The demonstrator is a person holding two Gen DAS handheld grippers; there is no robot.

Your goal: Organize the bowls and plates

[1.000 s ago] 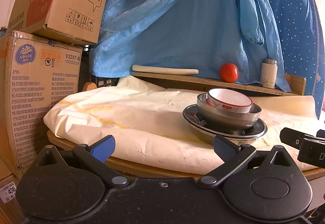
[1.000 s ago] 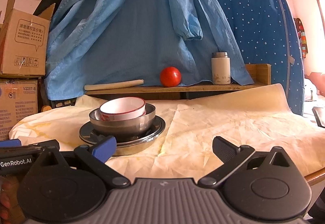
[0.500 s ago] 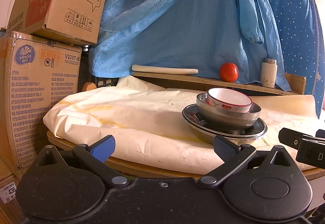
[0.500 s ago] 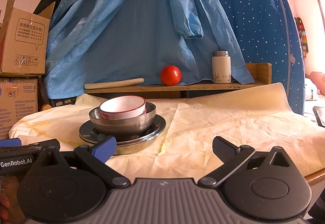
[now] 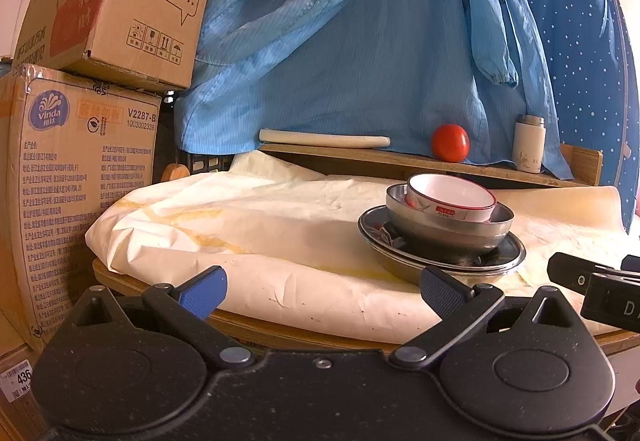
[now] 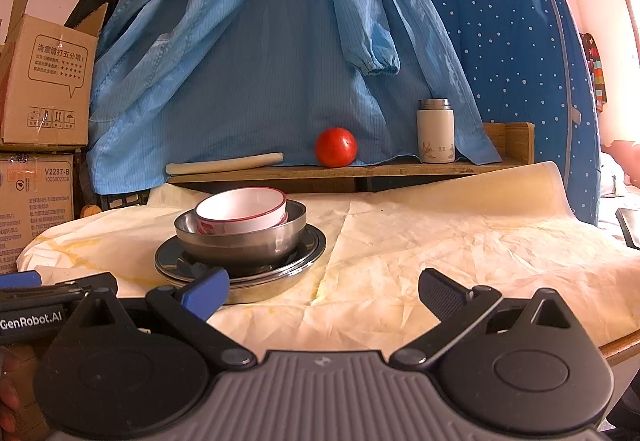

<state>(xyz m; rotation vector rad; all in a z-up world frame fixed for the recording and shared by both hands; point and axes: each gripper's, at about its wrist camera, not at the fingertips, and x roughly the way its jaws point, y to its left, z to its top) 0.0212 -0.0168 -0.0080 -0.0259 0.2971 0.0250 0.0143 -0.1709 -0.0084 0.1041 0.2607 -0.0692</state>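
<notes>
A white bowl with a red rim [image 5: 450,197] [image 6: 241,209] sits inside a steel bowl [image 5: 448,228] [image 6: 240,239], which stands on stacked steel plates [image 5: 440,257] [image 6: 244,273] on the paper-covered table. My left gripper [image 5: 320,291] is open and empty at the table's front edge, left of the stack. My right gripper [image 6: 323,291] is open and empty, just in front of and right of the stack. Each gripper shows at the edge of the other's view.
A shelf at the back holds a red tomato [image 6: 335,147], a white flask [image 6: 435,131] and a rolled sheet [image 6: 224,164]. Cardboard boxes [image 5: 80,145] stand stacked at the left. Blue cloth hangs behind. The crumpled paper [image 6: 460,241] covers the round table.
</notes>
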